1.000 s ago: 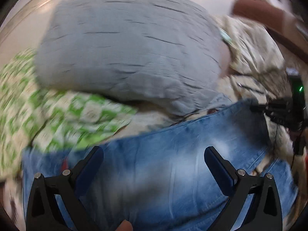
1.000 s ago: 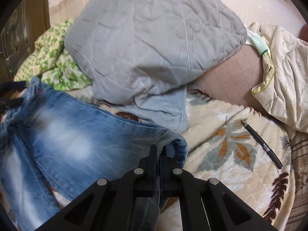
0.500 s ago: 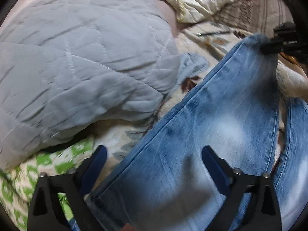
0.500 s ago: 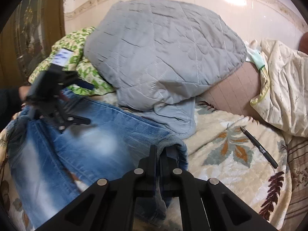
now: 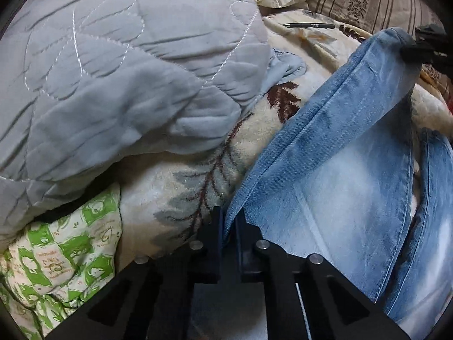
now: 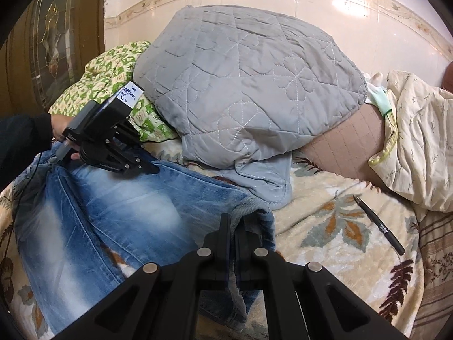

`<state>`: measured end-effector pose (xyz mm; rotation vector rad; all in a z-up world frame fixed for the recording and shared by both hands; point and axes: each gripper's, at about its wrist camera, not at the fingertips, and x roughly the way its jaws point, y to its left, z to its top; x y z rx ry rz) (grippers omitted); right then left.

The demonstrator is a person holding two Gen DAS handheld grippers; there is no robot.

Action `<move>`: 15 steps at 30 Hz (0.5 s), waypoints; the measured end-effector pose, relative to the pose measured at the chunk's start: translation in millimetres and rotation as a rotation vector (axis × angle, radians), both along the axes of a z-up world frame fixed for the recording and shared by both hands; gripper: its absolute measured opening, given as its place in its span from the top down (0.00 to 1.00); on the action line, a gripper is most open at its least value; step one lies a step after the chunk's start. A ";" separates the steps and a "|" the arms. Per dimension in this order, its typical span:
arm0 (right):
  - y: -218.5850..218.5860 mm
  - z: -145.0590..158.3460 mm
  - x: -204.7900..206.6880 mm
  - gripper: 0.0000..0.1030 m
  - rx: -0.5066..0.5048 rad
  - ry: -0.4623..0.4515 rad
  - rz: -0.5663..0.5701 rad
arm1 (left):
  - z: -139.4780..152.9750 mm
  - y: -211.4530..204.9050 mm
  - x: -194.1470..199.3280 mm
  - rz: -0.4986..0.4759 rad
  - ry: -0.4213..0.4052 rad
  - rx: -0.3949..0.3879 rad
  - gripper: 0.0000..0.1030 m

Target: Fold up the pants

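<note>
Left wrist: left gripper (image 5: 228,221) clamped on jeans (image 5: 334,170) leg edge. Right gripper (image 6: 234,226) pinching the hem, lifted off floral blanket (image 6: 334,226).

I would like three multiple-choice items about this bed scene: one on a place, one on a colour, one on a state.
1. Where does the black pen lie?
A. on the floral blanket
B. on the grey quilt
C. on the jeans

2. What colour is the checked cloth beside the quilt?
A. red
B. green and white
C. purple

3. How is the left gripper?
A. wide open
B. shut on the jeans' edge
C. holding the pen

Key: 1 A, the pen rests on the leaf pattern; 2 B, green squares show; 3 B, denim sits pinched between its fingers.
</note>
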<state>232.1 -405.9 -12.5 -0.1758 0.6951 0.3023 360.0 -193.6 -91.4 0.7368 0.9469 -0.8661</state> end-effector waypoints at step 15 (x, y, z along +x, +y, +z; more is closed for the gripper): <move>6.3 28.4 -41.1 0.98 -0.037 -0.033 -0.078 | 85.7 25.2 -102.8 0.038 -0.317 -0.020 0.97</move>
